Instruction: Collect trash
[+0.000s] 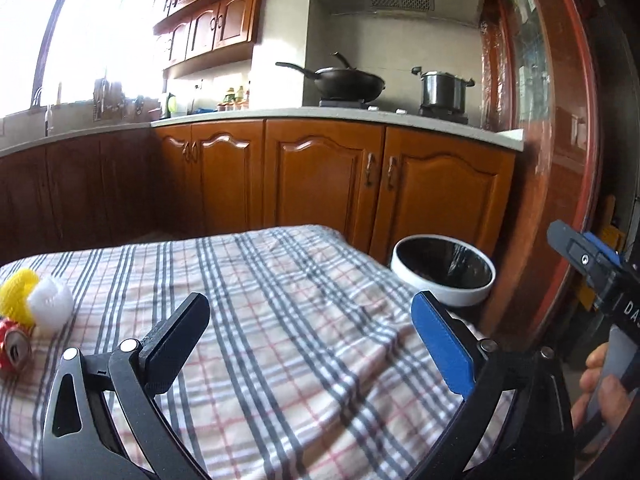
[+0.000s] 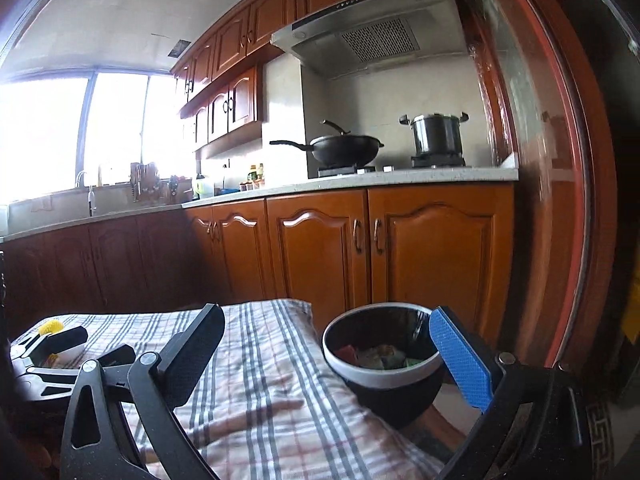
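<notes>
Our left claw (image 1: 312,344) wide and empty over the checked bench (image 1: 280,288), our right claw (image 2: 328,352) wide too, can (image 1: 14,350) and foam scraps (image 1: 50,304) at its left edge, bin (image 1: 442,276) off its far right corner

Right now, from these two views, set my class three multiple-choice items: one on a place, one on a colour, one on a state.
1. Where is the trash bin?
A. on the counter
B. on the floor beside the table's right edge
C. under the window

2. What colour is the netted item beside the white one on the tablecloth?
A. yellow
B. green
C. purple

3. How does the left tool stand?
A. shut on the can
B. shut, empty
C. open, empty

Answers:
1 B, the bin sits low past the cloth's right edge, in front of the cabinets.
2 A, the yellow item lies at the cloth's left end, above a crushed red can.
3 C, its fingers stand wide apart over bare cloth.
</notes>
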